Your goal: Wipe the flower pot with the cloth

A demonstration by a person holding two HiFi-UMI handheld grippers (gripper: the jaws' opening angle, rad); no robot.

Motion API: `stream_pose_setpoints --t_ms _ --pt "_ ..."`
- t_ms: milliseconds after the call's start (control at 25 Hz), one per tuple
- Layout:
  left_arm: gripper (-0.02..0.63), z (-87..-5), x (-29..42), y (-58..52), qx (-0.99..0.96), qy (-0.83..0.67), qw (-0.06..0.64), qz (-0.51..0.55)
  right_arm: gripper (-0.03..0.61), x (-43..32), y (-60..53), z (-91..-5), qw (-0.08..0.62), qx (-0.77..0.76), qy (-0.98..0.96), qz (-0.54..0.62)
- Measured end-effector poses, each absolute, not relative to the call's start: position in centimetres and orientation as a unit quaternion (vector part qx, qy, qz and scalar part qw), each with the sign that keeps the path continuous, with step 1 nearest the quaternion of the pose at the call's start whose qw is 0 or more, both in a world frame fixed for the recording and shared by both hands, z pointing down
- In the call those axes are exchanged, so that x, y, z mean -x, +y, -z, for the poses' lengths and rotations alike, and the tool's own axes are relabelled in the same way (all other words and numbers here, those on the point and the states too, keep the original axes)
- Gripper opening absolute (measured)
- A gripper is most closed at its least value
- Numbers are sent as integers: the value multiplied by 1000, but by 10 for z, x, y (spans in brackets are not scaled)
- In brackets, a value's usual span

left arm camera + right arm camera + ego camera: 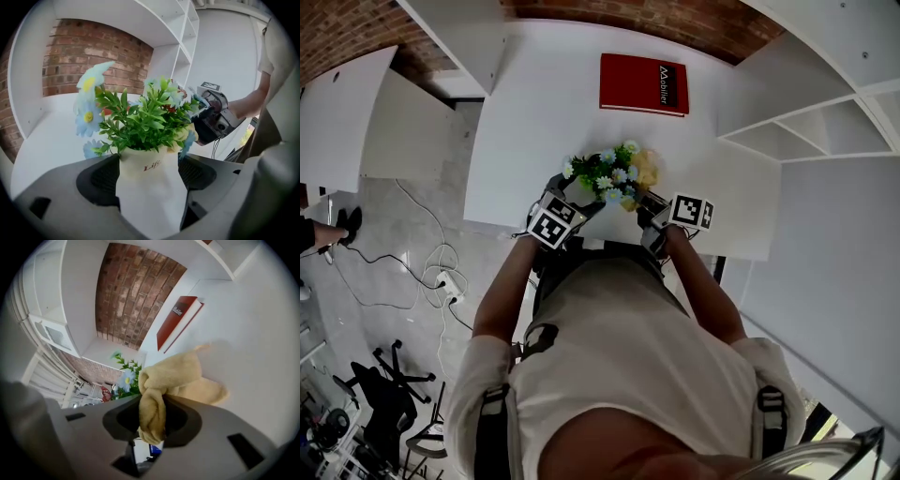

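Note:
A white flower pot [149, 185] with green leaves and pale blue flowers [140, 117] sits clamped between the jaws of my left gripper [149, 176], which is shut on it. In the head view the plant [609, 173] is above the white table's near edge, with my left gripper [567, 211] on its left. My right gripper [152, 416] is shut on a bunched yellow cloth [173, 380]. The cloth [645, 171] is at the plant's right side, with the right gripper [661, 217] just below it. Whether the cloth touches the pot I cannot tell.
A red book [643, 83] lies flat at the back of the white table [534, 122]. White shelving [825, 112] stands at the right and a brick wall behind. Cables and a chair base [389, 375] are on the floor at the left.

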State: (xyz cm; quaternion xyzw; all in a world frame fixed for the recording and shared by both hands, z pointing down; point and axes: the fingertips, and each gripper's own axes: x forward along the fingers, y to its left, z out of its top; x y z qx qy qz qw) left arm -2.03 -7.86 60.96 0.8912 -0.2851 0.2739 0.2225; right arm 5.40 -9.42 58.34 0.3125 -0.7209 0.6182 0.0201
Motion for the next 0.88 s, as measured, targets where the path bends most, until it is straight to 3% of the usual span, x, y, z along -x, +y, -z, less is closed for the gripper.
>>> stream_pose_setpoints --t_ms 240,520,880 --pt "376 -608 9 -49 -894 -270 231 -274 104 -64 -84 -603 14 -340 -702 -626" --pt "374 -615 16 -42 -891 -277 225 -281 103 -66 -56 -649 93 -356 -683 -631" --pt "374 -609 24 -58 -892 -270 216 -292 103 -70 -55 -644 111 -368 -688 -615"
